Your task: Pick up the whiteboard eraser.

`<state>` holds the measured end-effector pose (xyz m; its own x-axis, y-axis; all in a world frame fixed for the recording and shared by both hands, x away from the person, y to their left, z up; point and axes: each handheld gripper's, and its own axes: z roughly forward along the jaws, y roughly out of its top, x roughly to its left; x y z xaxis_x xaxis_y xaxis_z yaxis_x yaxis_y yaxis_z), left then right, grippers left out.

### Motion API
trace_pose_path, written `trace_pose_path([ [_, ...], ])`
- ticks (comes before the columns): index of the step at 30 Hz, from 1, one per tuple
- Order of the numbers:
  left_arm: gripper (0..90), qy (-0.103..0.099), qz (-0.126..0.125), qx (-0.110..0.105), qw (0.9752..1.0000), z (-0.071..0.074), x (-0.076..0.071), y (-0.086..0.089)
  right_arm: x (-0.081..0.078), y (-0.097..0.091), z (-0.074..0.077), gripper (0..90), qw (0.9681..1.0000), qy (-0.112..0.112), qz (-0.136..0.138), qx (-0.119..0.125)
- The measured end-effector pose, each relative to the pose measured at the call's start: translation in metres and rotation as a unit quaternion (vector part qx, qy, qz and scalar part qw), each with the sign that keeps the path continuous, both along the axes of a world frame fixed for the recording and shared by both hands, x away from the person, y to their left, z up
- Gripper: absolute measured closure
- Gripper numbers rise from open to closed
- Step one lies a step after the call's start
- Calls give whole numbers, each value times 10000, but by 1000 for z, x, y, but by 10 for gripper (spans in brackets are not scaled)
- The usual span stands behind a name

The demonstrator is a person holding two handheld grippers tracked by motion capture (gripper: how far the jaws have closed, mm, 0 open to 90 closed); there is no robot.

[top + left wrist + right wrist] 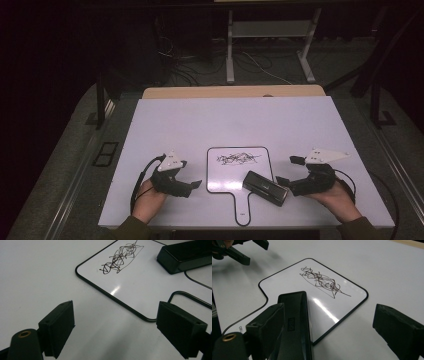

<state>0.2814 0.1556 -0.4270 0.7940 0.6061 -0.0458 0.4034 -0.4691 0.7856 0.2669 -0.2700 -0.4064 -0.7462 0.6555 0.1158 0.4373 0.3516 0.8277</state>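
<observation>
Black-rimmed and glossy white, the one small whiteboard (pixel 230 170) lay at the near middle of the table (pixel 200 120) in the high view, its paddle handle pointing to six o'clock. A single dark scribble (pixel 239 158) sat toward its twelve o'clock edge. One black eraser (pixel 265 188) rested across the board's five o'clock corner, touching it. The left gripper (pixel 196 184) lay at nine o'clock of the board, near its edge; the right gripper (pixel 290 170) sat at three o'clock, just beside the eraser. Both were released, jaws spread, grasping nothing.

In the left gripper view, the two jaws stood wide apart over bare table, with the board's rounded corner (pixel 82 267) ahead at twelve o'clock, the scribble (pixel 120 257) beyond it and the eraser (pixel 185 255) at two o'clock.

In the right gripper view, the eraser (pixel 295 322) lay just beside the left-hand jaw, at about eleven o'clock of the gap and not yet between the pads. The scribble (pixel 322 281) was whole, unsmeared. The other gripper (pixel 234 251) showed far off at ten o'clock.

By my reading the wiping had not begun: the eraser needed grasping, the marks needed clearing. Count: one board, one eraser, one scribble, two grippers.
</observation>
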Motion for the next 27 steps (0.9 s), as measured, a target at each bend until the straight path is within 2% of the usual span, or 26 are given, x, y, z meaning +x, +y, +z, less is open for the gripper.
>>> trace_pose_path([
  [5, 140, 0, -37, -69, 10000, -1, 0, 1, 6, 6, 0, 96, 10000, -9, 97, 17],
  [10, 140, 52, -43, -90, 9999, -2, 1, 1, 13, 14, 3, 96, 9998, 52, 156, 137],
  [15, 140, 50, -43, -124, 9999, -3, 1, 1, 21, 26, 7, 96, 9996, 32, 266, 104],
  [22, 140, 56, -53, -115, 9999, -4, 2, 2, 23, 33, 6, 96, 9994, -9, 357, 16],
  [27, 140, 31, -69, -95, 9999, -4, 1, 2, 21, 35, 5, 109, 9991, 63, 397, -119],
])
